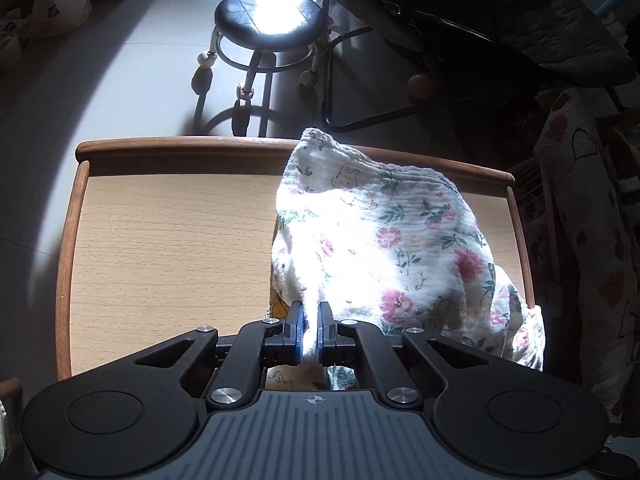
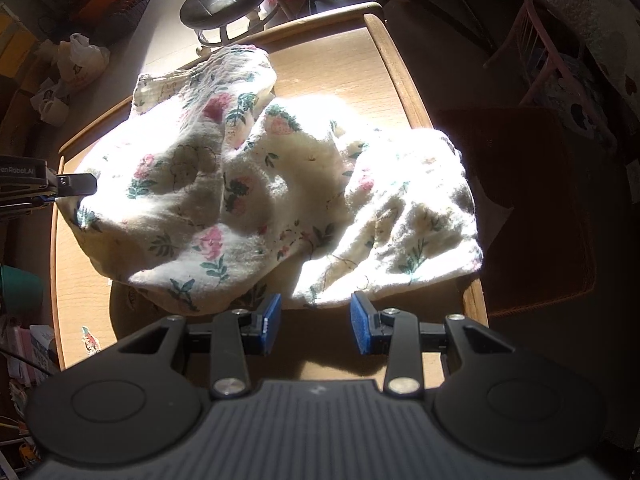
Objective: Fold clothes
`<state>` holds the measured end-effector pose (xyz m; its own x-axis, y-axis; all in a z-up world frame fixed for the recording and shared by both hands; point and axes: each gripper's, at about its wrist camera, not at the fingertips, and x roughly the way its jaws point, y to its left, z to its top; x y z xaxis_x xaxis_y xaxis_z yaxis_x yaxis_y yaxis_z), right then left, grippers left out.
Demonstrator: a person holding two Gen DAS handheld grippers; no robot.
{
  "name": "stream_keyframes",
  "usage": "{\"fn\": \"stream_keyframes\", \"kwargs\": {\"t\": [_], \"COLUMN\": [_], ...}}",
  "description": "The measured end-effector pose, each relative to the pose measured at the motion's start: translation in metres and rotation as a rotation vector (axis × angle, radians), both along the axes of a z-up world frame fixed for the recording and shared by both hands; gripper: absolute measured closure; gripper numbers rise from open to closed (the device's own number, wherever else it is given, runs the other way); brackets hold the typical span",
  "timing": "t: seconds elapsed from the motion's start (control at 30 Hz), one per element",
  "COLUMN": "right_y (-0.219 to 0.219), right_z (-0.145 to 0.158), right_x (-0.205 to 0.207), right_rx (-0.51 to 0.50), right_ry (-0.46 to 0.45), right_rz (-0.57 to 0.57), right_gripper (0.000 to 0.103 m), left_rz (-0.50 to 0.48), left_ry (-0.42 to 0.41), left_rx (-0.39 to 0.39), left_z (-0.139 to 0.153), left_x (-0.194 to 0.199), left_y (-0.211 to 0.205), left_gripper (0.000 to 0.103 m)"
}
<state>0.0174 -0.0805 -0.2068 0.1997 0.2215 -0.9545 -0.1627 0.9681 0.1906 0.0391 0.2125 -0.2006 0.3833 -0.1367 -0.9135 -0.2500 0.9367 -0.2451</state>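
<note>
Floral garment [image 2: 256, 184] lies crumpled on the bench [image 2: 360, 64], long axis across it.

Left claw [image 1: 310, 330] is clamped on a garment fold; right claw [image 2: 315, 322] stands apart beside the garment's near edge. Only the right view shows its full spread.

Each camera sits just behind its own claw, looking forward and down from close range at the wooden surface [image 1: 168, 240], the left from its near edge, the right from higher, both sharing the flowered cloth [image 2: 248, 184] and round stool [image 1: 268, 12].
</note>
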Motion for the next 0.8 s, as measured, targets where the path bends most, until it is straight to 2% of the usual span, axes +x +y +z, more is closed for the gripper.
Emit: {"fn": "stream_keyframes", "kwargs": {"t": [0.43,0.8], "right_y": [0.003,-0.01], "right_z": [0.0,0.01], "right_x": [-0.002,0.018], "right_rx": [-0.047,-0.057], "right_ry": [-0.032,-0.105], "right_rz": [0.099,0.152], "right_gripper": [0.065,0.065], "left_rz": [0.137,0.161], "left_ry": [0.027,0.07], "left_rx": [0.062,0.076], "left_z": [0.018,0.015], "left_x": [-0.05,-0.067], "left_y": [0.044,0.049], "left_gripper": [0.097,0.097]}}
